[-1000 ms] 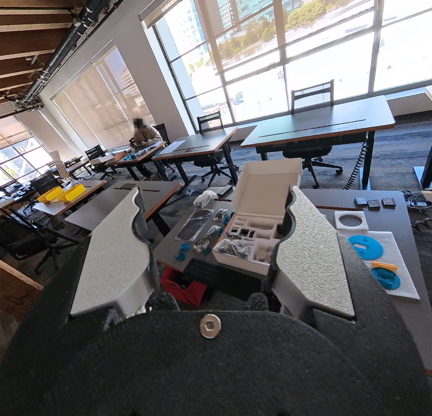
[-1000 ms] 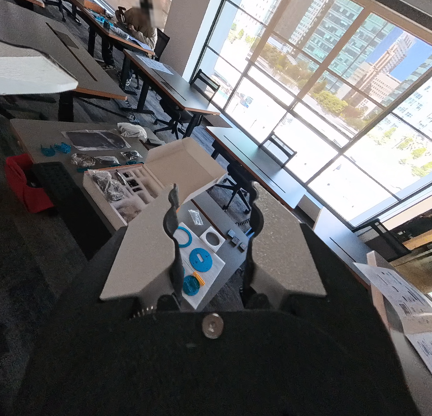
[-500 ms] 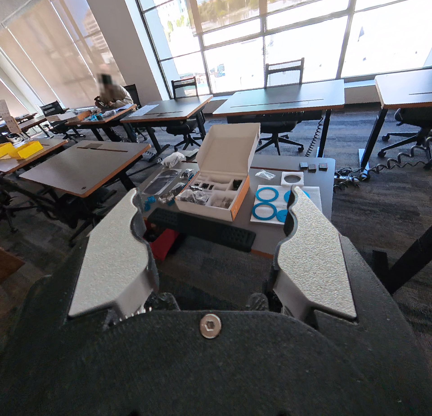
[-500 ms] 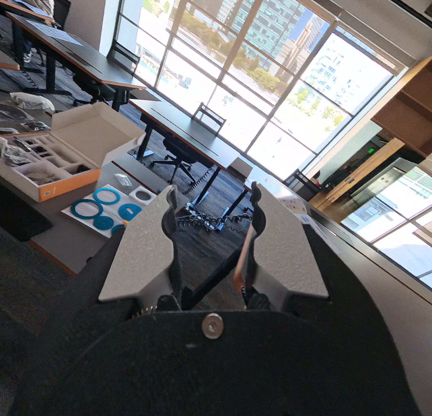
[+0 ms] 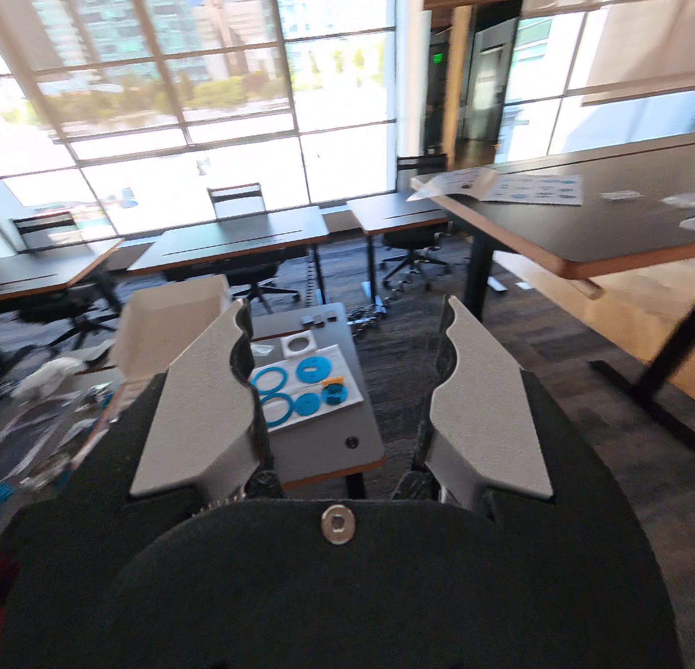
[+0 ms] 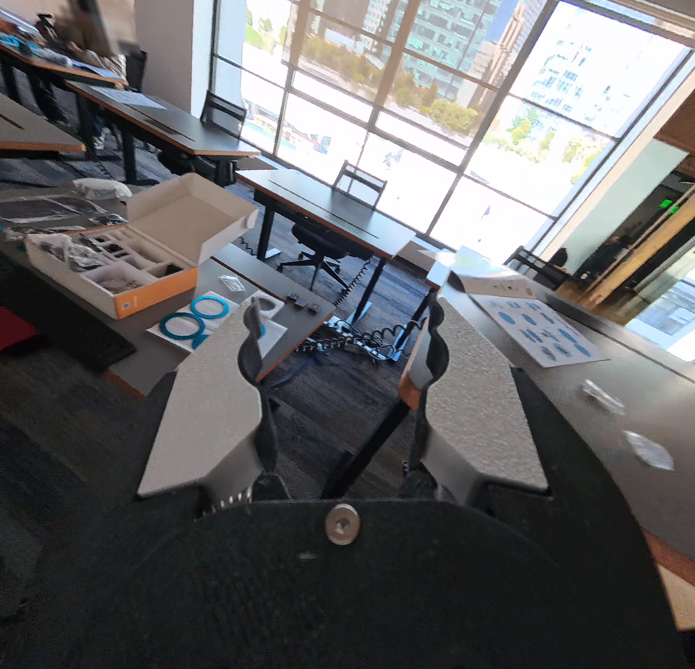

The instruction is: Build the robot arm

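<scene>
Both grippers hang in the air, short of the work surfaces, touching nothing.

Left gripper (image 5: pixel 344 354): jaws spread wide, empty. Seen through the gap, a low grey desk with an orange edge (image 5: pixel 319 444); the view is motion-blurred. On the desk lies a white rectangular mat (image 5: pixel 338 354) bearing flat blue plastic parts: two open blue rings (image 5: pixel 269 379), three solid blue discs (image 5: pixel 314 369) and a small orange piece (image 5: pixel 334 380). Behind the mat, a white square with a round hole (image 5: pixel 299 344) and three small dark blocks (image 5: pixel 317 319) in a row. To the left, a white cardboard box with its lid raised (image 5: pixel 169 327), mostly blurred.

Right gripper (image 6: pixel 344 346): jaws likewise apart, nothing between them. It is nearest the orange-edged corner of a taller dark desk (image 6: pixel 601 406) on its right, near but not touching. That desk carries a white printed sheet with blue shapes (image 6: pixel 537 335) and small white scraps (image 6: pixel 647 453), too blurred to identify. The box (image 6: pixel 113 267) shows more clearly here: orange side wall, compartmented white insert with dark small parts and bagged items.

Progress: nothing appears picked up; all blue parts lie flat on the mat, seemingly untouched. Coiled black cables (image 6: pixel 361 335) sit on the carpet between the desks.
</scene>
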A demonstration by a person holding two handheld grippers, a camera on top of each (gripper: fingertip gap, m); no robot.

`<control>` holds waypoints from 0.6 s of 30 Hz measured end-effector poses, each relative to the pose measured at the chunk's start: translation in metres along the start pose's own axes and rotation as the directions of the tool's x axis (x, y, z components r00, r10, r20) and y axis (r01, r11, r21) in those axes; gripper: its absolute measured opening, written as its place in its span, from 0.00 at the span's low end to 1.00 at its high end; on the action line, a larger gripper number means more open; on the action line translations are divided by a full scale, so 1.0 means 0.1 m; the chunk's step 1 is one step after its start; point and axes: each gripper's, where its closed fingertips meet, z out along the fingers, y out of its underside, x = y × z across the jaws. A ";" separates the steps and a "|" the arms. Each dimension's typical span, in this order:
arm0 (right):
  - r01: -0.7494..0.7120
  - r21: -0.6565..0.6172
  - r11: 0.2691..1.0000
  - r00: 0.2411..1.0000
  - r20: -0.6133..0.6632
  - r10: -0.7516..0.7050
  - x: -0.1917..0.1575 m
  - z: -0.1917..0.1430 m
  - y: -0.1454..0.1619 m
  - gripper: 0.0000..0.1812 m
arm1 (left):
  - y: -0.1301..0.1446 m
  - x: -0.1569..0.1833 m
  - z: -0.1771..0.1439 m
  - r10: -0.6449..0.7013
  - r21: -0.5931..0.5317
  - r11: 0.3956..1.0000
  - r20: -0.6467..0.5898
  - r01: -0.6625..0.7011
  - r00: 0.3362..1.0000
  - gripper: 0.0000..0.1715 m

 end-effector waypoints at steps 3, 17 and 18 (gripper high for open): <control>-0.086 0.037 0.996 0.996 0.030 0.085 -0.26 0.05 0.41 0.45 | 0.38 0.06 0.51 0.041 -0.044 0.998 -0.182 -0.050 0.982 0.49; -0.031 0.048 0.998 0.996 -0.080 0.035 -1.93 0.27 2.44 0.10 | 2.28 -0.66 1.69 0.166 0.211 0.976 -0.555 -0.055 0.815 0.00; -0.045 0.078 0.996 0.996 -0.073 0.050 -2.06 0.28 2.54 0.11 | 2.47 -0.63 1.65 0.194 0.249 0.967 -0.598 -0.050 0.778 0.00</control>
